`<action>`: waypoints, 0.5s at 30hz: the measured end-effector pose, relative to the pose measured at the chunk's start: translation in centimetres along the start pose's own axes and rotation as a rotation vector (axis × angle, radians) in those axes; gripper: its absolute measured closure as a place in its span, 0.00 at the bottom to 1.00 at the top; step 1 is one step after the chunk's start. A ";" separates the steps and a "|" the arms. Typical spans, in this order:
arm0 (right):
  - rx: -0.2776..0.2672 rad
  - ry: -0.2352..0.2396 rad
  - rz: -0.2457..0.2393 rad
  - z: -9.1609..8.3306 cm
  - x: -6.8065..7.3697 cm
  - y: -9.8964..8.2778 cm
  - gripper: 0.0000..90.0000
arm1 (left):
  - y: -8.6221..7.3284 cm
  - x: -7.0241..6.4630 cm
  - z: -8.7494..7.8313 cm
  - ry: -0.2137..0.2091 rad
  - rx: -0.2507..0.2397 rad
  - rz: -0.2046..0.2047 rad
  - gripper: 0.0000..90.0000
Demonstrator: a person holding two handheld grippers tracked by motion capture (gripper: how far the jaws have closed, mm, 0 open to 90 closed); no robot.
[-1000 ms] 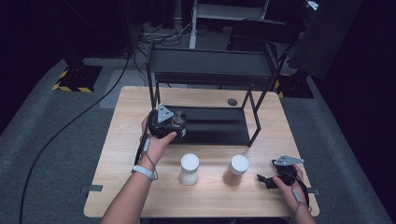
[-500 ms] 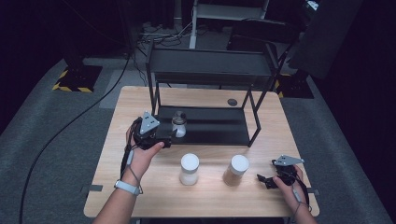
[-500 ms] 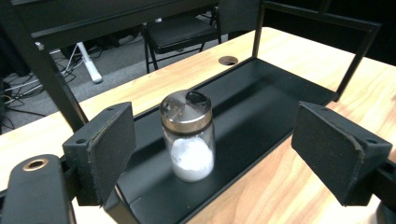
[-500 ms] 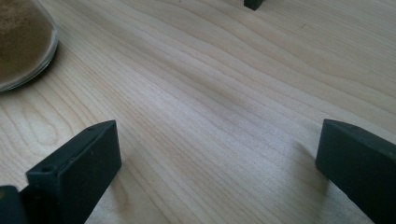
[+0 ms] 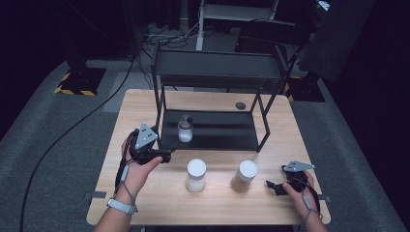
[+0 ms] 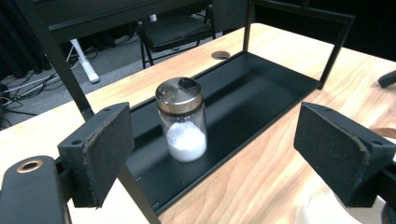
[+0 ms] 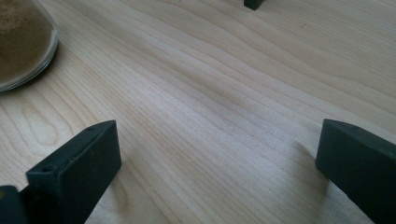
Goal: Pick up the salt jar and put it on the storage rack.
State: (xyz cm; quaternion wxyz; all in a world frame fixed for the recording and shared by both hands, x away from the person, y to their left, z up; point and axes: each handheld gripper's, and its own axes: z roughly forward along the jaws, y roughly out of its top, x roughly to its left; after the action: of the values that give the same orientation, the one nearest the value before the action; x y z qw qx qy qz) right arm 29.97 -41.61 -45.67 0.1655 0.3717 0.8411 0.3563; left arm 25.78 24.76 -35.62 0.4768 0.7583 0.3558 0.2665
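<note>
A glass shaker (image 5: 185, 129) with a metal lid and white powder stands upright on the black lower shelf (image 5: 222, 133) of a two-level rack. My left gripper (image 5: 167, 155) hovers at the shelf's front left corner, open and empty. In the left gripper view the shaker (image 6: 182, 121) stands well beyond the wide-apart pads (image 6: 105, 149) of my left gripper (image 6: 222, 154). My right gripper (image 5: 273, 186) rests low at the table's right front, open with bare wood between its jaws (image 7: 215, 163).
A white-lidded jar of white powder (image 5: 196, 175) and a jar of brown powder (image 5: 244, 176) stand on the table in front of the rack. The brown jar (image 7: 21, 42) lies left of my right gripper. The rack's top shelf (image 5: 217, 72) overhangs the lower one. A round cable hole (image 5: 240, 105) lies behind.
My left gripper has drawn back from the lower shelf, to the left and toward the person, leaving the shaker standing there. The right gripper has not moved.
</note>
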 end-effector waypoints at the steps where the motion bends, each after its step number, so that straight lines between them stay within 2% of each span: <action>1: 0.000 0.000 0.000 0.0 0.0 0.0 0.00 | -0.1 0.0 -0.2 0.000 0.000 0.001 0.13; 15: 0.003 0.000 0.001 0.0 0.0 0.0 0.00 | -2.5 -0.9 -2.1 0.005 0.049 0.011 0.13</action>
State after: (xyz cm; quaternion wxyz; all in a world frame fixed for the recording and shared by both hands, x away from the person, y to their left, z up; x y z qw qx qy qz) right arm 29.98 -41.60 -45.62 0.1647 0.3725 0.8415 0.3551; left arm 22.94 25.94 -37.09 0.4556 0.7711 0.3592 0.2623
